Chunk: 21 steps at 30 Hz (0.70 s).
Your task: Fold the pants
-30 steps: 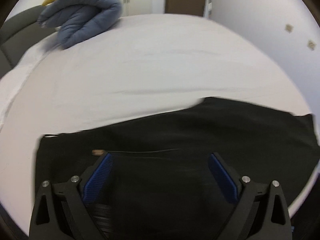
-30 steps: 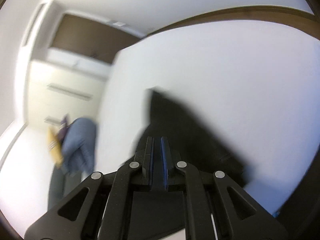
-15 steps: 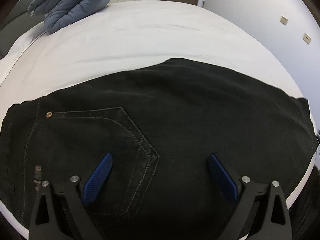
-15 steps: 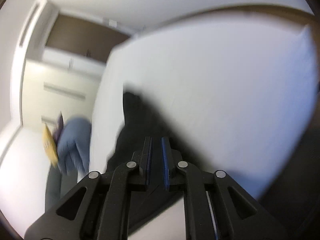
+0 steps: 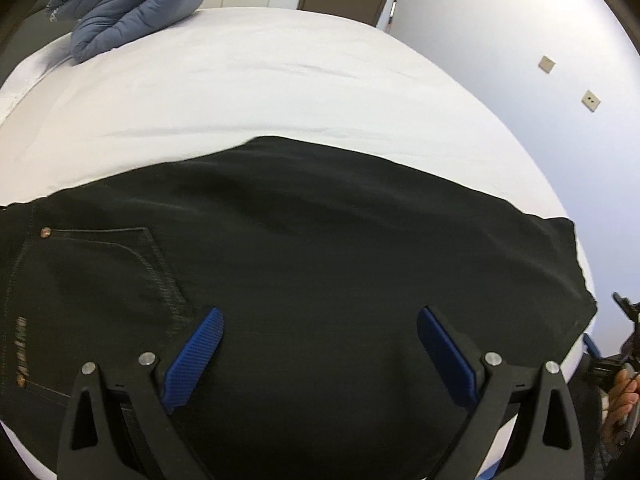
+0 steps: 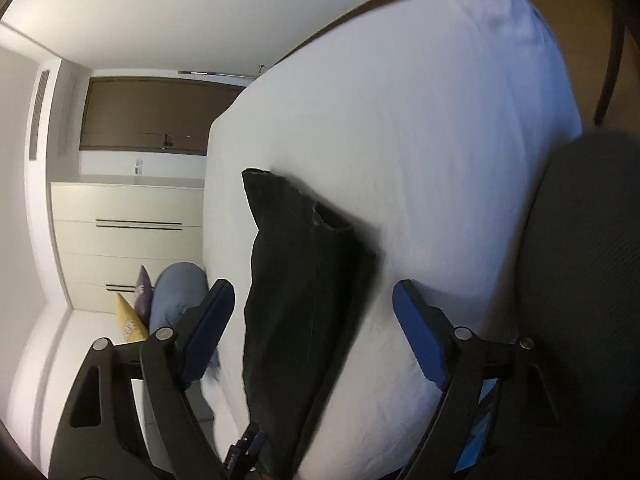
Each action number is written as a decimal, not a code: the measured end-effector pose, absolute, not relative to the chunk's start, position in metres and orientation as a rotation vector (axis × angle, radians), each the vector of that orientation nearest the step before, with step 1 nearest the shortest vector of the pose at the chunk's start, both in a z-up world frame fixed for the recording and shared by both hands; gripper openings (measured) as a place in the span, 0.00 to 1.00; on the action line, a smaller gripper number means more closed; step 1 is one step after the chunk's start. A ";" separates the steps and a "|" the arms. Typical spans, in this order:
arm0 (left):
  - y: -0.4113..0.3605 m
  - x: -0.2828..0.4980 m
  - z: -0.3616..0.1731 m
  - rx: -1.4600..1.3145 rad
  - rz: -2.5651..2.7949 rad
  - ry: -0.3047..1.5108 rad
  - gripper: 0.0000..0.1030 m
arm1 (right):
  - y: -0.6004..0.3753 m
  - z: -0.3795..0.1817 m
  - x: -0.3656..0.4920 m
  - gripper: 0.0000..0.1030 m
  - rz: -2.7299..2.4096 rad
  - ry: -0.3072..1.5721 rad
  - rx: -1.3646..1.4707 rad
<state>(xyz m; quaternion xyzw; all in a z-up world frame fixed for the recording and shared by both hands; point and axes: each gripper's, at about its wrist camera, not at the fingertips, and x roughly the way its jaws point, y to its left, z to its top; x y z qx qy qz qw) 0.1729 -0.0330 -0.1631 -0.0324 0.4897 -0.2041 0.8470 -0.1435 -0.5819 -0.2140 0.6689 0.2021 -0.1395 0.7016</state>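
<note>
Black pants [image 5: 312, 248] lie flat across the near part of a white bed [image 5: 248, 80], back pocket and a rivet at the left, leg ends toward the right edge. My left gripper [image 5: 320, 332] is open and empty just above the middle of the pants. In the right wrist view the camera is rolled sideways; the pants [image 6: 296, 280] show as a dark folded strip on the bed [image 6: 420, 152]. My right gripper [image 6: 312, 316] is open with the pants between its blue pads, touching neither that I can see.
A rolled blue duvet [image 5: 132, 4] lies at the far left corner of the bed, with yellow and purple cushions [image 6: 134, 316] beside it. A dark chair back [image 6: 580, 280] is close on the right. Wardrobe doors and a brown door stand beyond the bed.
My right gripper was shut and is now open beside the pants. The left gripper stays open; its view shifted forward then pulled back slightly over the pants.
</note>
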 end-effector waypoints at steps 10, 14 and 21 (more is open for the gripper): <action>-0.048 0.170 -0.172 -0.156 -0.497 1.046 0.96 | -0.528 -0.203 -0.059 0.42 -0.231 0.332 1.680; -0.050 0.171 -0.177 -0.118 -0.459 1.055 0.73 | -0.534 -0.209 -0.057 0.25 -0.220 0.304 1.694; -0.039 0.173 -0.182 -0.129 -0.420 1.058 0.47 | -0.533 -0.199 -0.058 0.08 -0.255 0.366 1.597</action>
